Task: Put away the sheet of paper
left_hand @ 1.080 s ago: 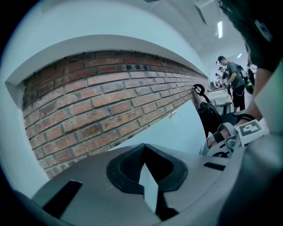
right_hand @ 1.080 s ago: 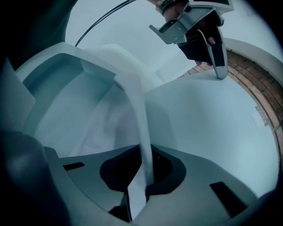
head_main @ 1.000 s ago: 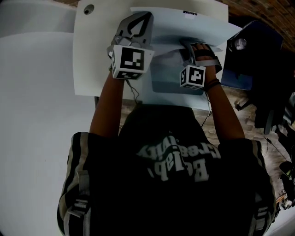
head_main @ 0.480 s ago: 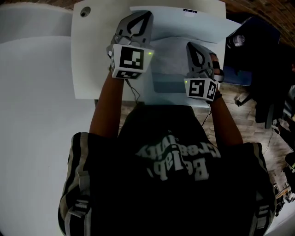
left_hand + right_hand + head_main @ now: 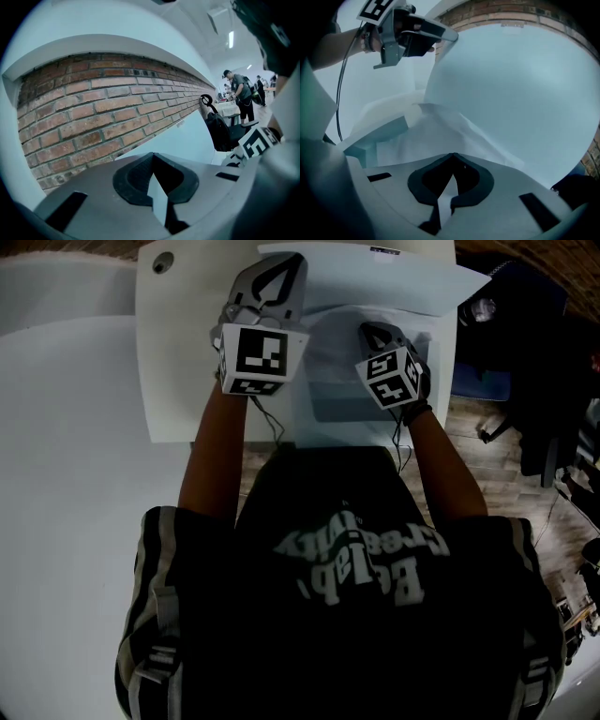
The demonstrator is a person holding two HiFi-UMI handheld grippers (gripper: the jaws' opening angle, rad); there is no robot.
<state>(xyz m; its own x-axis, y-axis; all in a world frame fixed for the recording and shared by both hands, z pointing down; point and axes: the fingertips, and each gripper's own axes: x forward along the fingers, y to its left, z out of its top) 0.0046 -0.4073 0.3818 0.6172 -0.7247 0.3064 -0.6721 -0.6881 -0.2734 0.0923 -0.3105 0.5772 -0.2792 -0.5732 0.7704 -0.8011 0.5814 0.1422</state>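
Observation:
On the white desk lies a white sheet of paper, rumpled under a large pale blue cover that is lifted at an angle. My left gripper holds that cover up; its jaws are shut on the thin pale edge. My right gripper reaches under the cover, with jaws shut on a white fold of the paper. The right gripper view shows the left gripper at the cover's top left edge.
A dark office chair with a bag stands right of the desk on a wooden floor. A brick wall runs behind the desk. A round cable hole sits at the desk's far left. People stand far off.
My right gripper has moved left and farther in over the paper, and its marker cube has turned. The left gripper has stayed almost still with the cover.

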